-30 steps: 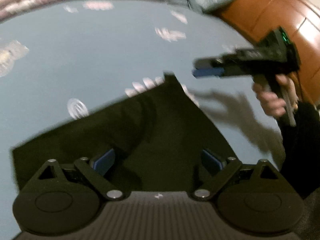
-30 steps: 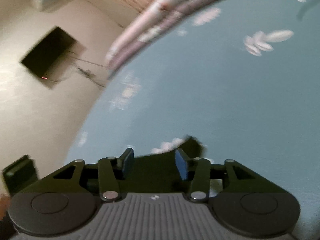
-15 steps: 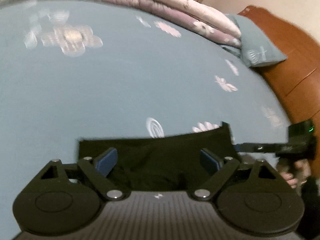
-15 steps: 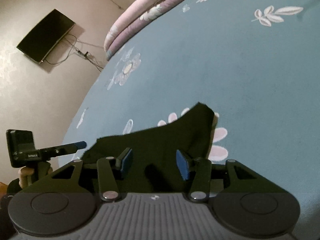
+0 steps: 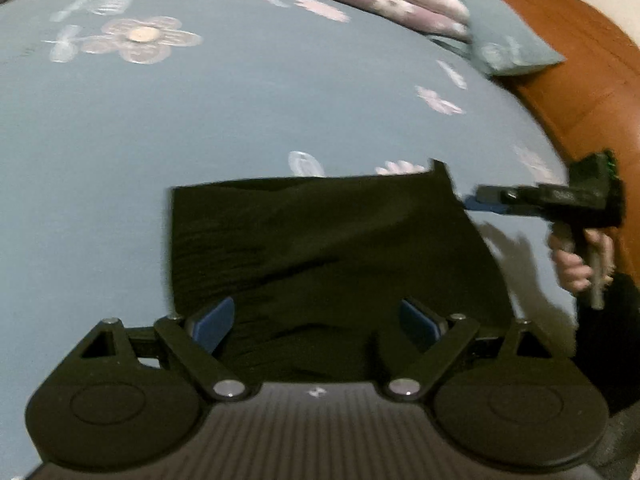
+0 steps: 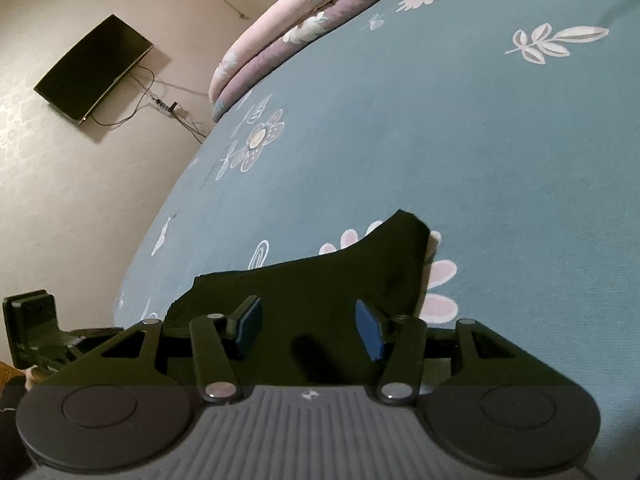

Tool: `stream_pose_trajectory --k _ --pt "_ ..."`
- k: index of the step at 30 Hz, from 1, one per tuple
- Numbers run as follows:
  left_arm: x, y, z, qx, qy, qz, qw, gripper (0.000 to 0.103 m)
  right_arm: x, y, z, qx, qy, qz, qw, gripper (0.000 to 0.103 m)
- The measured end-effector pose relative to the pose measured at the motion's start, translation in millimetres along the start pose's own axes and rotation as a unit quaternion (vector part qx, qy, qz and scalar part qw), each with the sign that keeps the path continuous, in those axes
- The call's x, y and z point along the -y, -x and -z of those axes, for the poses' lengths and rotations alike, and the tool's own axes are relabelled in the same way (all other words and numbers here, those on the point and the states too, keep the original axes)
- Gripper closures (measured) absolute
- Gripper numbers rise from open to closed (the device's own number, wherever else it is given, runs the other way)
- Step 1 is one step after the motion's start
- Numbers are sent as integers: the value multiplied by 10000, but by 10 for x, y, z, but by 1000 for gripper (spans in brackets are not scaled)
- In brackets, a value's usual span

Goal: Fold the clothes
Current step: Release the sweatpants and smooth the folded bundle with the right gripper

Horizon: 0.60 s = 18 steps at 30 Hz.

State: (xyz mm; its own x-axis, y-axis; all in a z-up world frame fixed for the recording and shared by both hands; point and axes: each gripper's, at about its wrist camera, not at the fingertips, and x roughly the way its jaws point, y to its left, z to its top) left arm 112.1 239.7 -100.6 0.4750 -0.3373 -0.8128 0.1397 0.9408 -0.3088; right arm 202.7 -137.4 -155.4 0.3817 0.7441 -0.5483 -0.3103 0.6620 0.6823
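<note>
A: Step? Where is it?
B: Between folds. Black garment [image 5: 320, 248] lies flat, lower centre, on the bed [image 5: 240, 120]. My left gripper [image 5: 316, 320] gapes wide, empty; right gripper [image 6: 308, 330] is opening, nothing pinched.
A: Next?
B: Likely pinch an edge, fold across.

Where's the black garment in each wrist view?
Left wrist: black garment fills the centre, flat on the blue bedsheet.
Right wrist: black garment lower centre, one corner peaking up.
Shared landmark: the large beige-centred flower print on the sheet.
</note>
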Motion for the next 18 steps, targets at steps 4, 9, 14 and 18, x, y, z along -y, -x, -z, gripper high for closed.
stream_pose_trajectory --k 4,9,14,18 --pt "311 26 -6 -68 -427 48 9991 13 -190 -43 42 -40 284 289 9992 44" --pt "894 -223 71 -627 -1148 69 9914 13 -439 -103 104 -153 815 1100 9905 39" --pt "1281 -469 218 -1136 -1627 -89 9801 13 -500 -94 131 -164 1025 1320 9858 38" --pt "1332 -558 258 -1273 -1759 -186 9760 13 -506 -54 136 -150 1075 1363 9847 37"
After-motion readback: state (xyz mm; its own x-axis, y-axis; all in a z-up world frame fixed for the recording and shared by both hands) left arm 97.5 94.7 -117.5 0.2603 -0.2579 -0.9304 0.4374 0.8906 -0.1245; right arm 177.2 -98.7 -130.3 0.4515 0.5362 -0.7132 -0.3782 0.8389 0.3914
